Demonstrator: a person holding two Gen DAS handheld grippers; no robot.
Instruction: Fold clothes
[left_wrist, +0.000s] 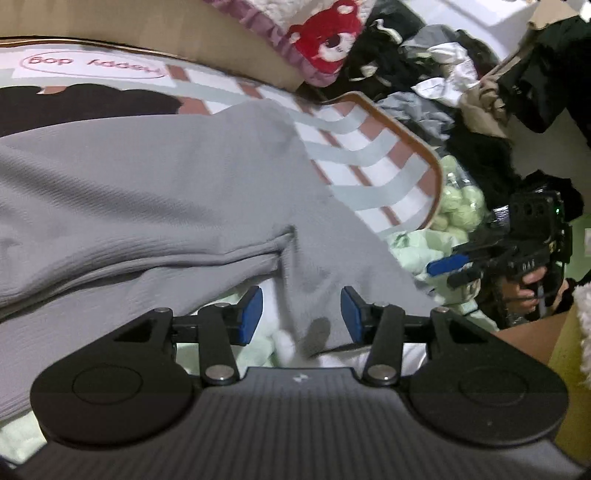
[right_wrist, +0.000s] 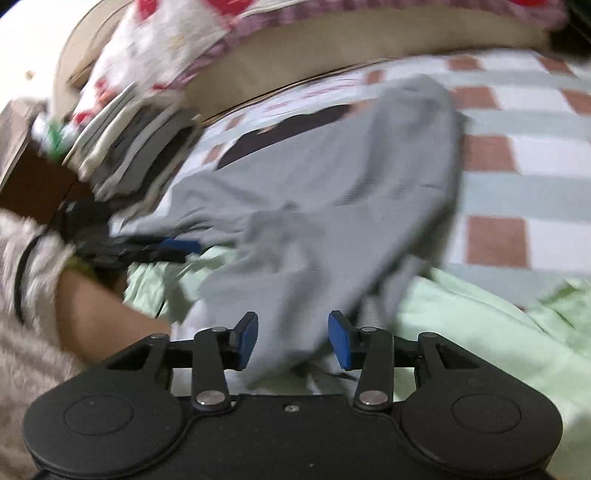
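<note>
I'm at the near edge of the bed with both tools low over the grey garment (left_wrist: 155, 192). My left gripper (left_wrist: 302, 314) has its blue pads spread apart, a lobe of grey cloth lying in the gap between them, not pinched. My right gripper (right_wrist: 293, 339) is the same story: pads wide apart, grey fabric running down between them, nothing clamped. From the left wrist I can also see that right tool off to the side over the pale green bedding (left_wrist: 417, 251).

The garment sprawls across the checked blanket (left_wrist: 373, 158), its near end spilling over onto the green bedding. There's a seam or overlapped edge running across it near the left tool, and it bunches in loose ridges in the right view, which is blurred. So I'd call it laid out but not squared: no crisp fold that I can read, and I can't tell sleeves from hem.

How far along overall? On the right view's left side there's a stack of folded clothes (right_wrist: 136, 144), flat layers one on another, so some pieces look finished. Beyond the blanket's far corner sits a jumbled heap of clothes (left_wrist: 424, 70), black, white and grey, plainly unfolded. My judgement: early in this piece, and plenty of laundry left after it.
</note>
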